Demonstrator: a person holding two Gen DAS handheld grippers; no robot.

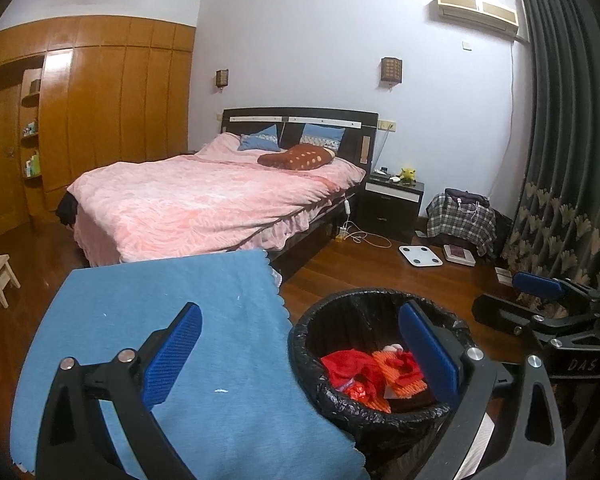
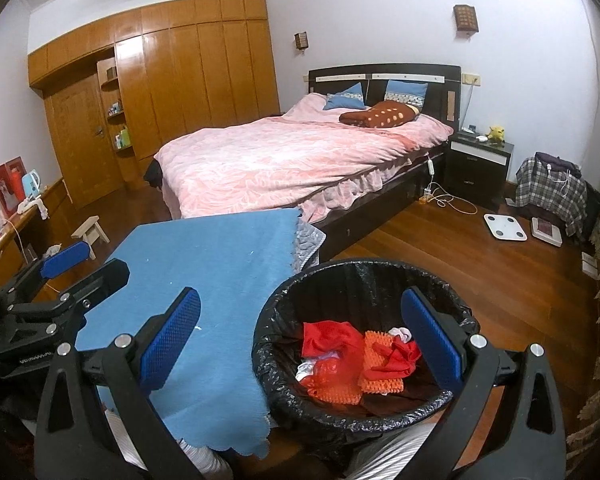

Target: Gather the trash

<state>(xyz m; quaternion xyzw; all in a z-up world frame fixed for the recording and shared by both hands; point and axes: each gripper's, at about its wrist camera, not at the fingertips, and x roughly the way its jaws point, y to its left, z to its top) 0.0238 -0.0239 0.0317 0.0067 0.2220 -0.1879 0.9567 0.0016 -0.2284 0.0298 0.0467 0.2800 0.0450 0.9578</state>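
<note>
A round bin with a black liner [image 1: 320,392] [image 2: 276,392] stands low in both views, beside a table under a blue cloth [image 1: 204,320] [image 2: 220,272]. Red and orange trash [image 1: 374,372] [image 2: 352,364] lies inside it. My left gripper [image 1: 300,356] is open, one blue pad over the cloth, the other over the bin, nothing between them. My right gripper [image 2: 300,340] is open too, straddling the cloth edge and the bin. In the left wrist view the right gripper shows at the right edge [image 1: 540,292]; in the right wrist view the left gripper shows at the left [image 2: 66,258].
A bed with a pink cover [image 1: 204,200] [image 2: 292,160] fills the middle. A nightstand [image 1: 394,200] [image 2: 478,160], a plaid-covered seat [image 1: 460,220], scales [image 1: 420,255] [image 2: 505,227] and cables lie on the wood floor. Small stool [image 1: 0,278] [image 2: 90,232], wardrobe, dark curtain [image 1: 560,120].
</note>
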